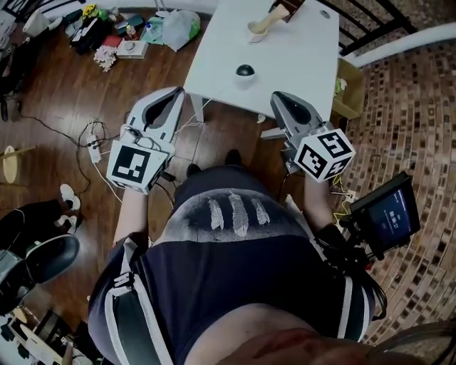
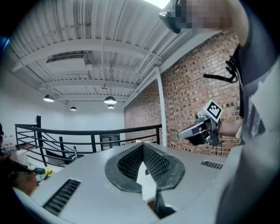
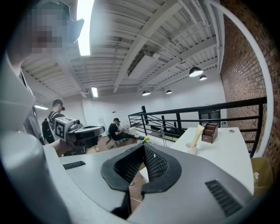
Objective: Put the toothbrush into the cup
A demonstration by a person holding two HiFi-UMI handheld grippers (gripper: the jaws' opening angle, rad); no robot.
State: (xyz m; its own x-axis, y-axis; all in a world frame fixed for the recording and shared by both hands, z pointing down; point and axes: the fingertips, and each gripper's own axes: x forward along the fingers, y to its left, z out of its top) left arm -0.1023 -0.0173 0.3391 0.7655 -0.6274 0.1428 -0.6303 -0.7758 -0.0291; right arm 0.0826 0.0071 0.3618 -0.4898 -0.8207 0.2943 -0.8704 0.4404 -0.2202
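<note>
On the far side of the white table (image 1: 285,57) stands a cream cup (image 1: 256,28), and the pale toothbrush (image 1: 273,16) leans in it. The right gripper view shows the same cup (image 3: 191,148) with the toothbrush (image 3: 198,134) upright in it. Both grippers are held in front of the person's body, short of the table's near edge. My left gripper (image 1: 173,93) is shut with nothing in it, its meshed pads meeting at the tips (image 2: 143,145). My right gripper (image 1: 279,96) is shut and holds nothing too, seen along its jaws (image 3: 143,146).
A black dome (image 1: 245,70) sits mid-table and a brown wooden box (image 3: 210,132) stands behind the cup. Floor clutter (image 1: 117,32) lies at the upper left, and a power strip with cables (image 1: 92,146) lies left of the table. A black railing (image 3: 205,111) runs behind the table.
</note>
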